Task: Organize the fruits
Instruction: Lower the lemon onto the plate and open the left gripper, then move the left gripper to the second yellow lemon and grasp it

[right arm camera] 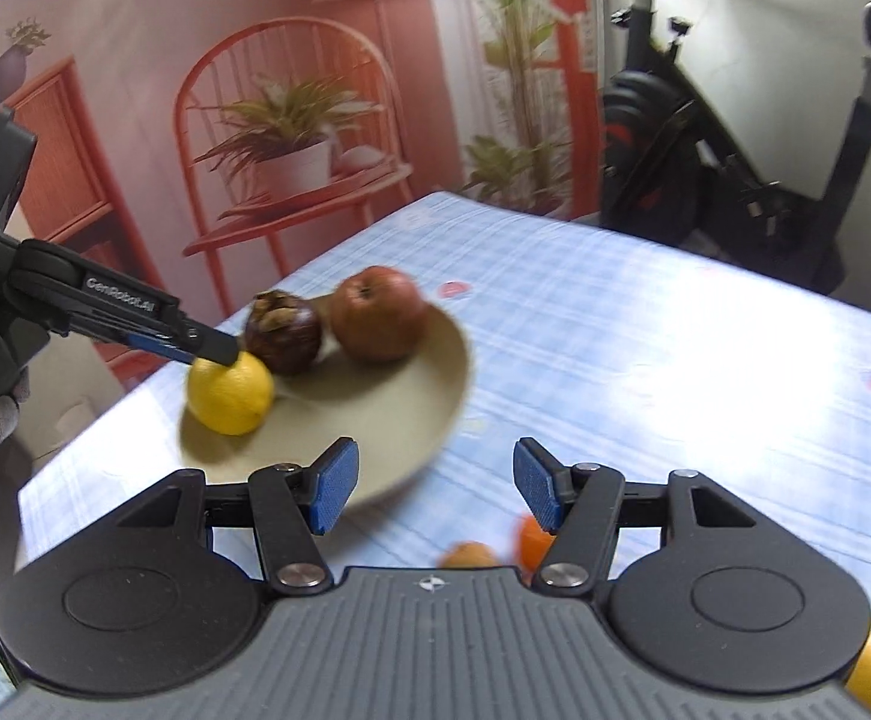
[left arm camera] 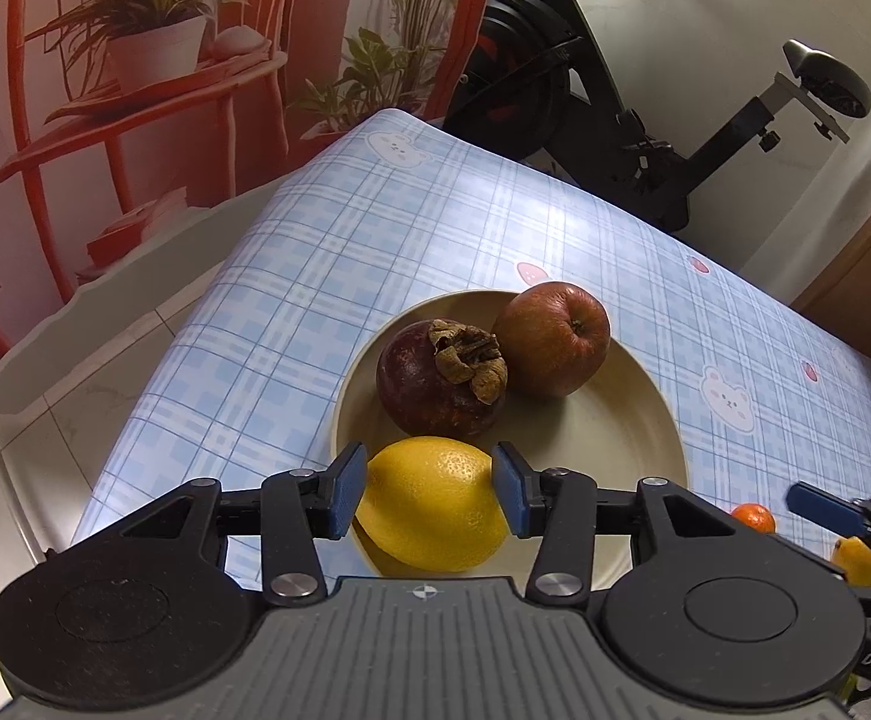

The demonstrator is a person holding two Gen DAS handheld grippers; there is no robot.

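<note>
Three fruits share the plate [left arm camera: 645,420] — mangosteen [left arm camera: 435,378], apple [left arm camera: 552,339] and a lemon [left arm camera: 432,504] bracketed by the left gripper [left arm camera: 429,495], jaws apparently easing off it; the right gripper [right arm camera: 435,495] hangs open and empty above remaining citrus [right arm camera: 534,537] on the tabletop [right arm camera: 675,360].

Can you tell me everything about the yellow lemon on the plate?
The lemon is bright yellow with bumpy, dimpled peel and an oval shape. It lies on its side at the near edge of the beige plate, in front of the dark purple mangosteen, close to it. The blue pads of the left hand-held gripper sit on both of its sides, right against the peel. It looks whole and unbruised.
</note>
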